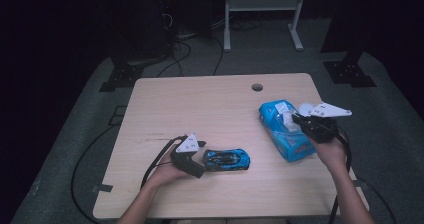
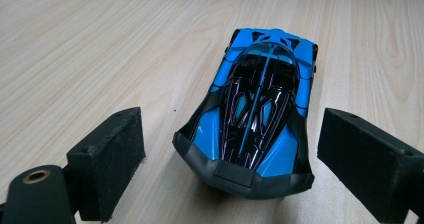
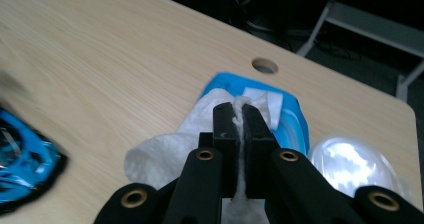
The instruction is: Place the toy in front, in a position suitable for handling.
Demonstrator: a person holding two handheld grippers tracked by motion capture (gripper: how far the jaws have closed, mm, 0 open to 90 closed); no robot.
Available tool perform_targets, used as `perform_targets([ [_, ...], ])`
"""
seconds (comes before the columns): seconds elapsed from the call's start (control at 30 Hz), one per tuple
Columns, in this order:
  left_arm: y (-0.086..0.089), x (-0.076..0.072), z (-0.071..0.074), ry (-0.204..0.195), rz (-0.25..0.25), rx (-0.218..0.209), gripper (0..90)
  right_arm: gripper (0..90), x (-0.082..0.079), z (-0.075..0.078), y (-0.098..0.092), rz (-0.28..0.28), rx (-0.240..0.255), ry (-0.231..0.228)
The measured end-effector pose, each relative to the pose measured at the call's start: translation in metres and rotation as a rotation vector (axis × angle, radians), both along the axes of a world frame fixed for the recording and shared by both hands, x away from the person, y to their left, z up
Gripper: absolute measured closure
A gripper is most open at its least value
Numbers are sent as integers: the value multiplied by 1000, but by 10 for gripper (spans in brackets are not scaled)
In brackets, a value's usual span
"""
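Dark floor and cables ring a pale wooden table (image 1: pixel 200 104), with a small round hole near its far edge.

Right gripper (image 3: pixel 238 115): its jaws are pressed together on a white wet wipe (image 3: pixel 165 151), a fold of the sheet squeezed between the pads. Directly ahead of and below the jaws lies the blue wipe pack (image 3: pixel 295 121) the sheet comes out of; off to one side sits what looks like the pack's clear lid (image 3: pixel 350 164), though glare makes that uncertain. The wipe is thin, soft and limp, so it should drape and could tear if jerked; a hold on a bunched fold near the pack's opening seems safest.

Left gripper (image 2: pixel 225 154): jaws spread wide, nothing pinched. A blue toy car (image 2: pixel 257 114) stands on the table between them, its near end level with the pads, not touching either. It looks light, rigid and glossy, so likely slippery; its flat flanks suit the pads best.
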State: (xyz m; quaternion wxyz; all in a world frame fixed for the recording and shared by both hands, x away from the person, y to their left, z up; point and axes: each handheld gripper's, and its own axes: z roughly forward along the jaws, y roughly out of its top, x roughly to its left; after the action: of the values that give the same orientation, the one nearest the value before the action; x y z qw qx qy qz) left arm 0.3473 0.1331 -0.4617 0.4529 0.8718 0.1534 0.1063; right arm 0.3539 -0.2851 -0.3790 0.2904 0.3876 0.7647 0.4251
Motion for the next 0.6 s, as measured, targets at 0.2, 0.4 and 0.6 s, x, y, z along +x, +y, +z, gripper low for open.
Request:
perform_targets([
  [0.2, -1, -1, 0, -10, 3, 7, 108, 867, -29, 23, 14, 119, 40, -46],
  [0.4, 0, -1, -4, -4, 7, 7, 102, 866, -63, 25, 37, 261, 79, -56],
  [0.6, -3, -3, -4, -5, -4, 18, 97, 865, -76, 17, 64, 408, 145, 19],
])
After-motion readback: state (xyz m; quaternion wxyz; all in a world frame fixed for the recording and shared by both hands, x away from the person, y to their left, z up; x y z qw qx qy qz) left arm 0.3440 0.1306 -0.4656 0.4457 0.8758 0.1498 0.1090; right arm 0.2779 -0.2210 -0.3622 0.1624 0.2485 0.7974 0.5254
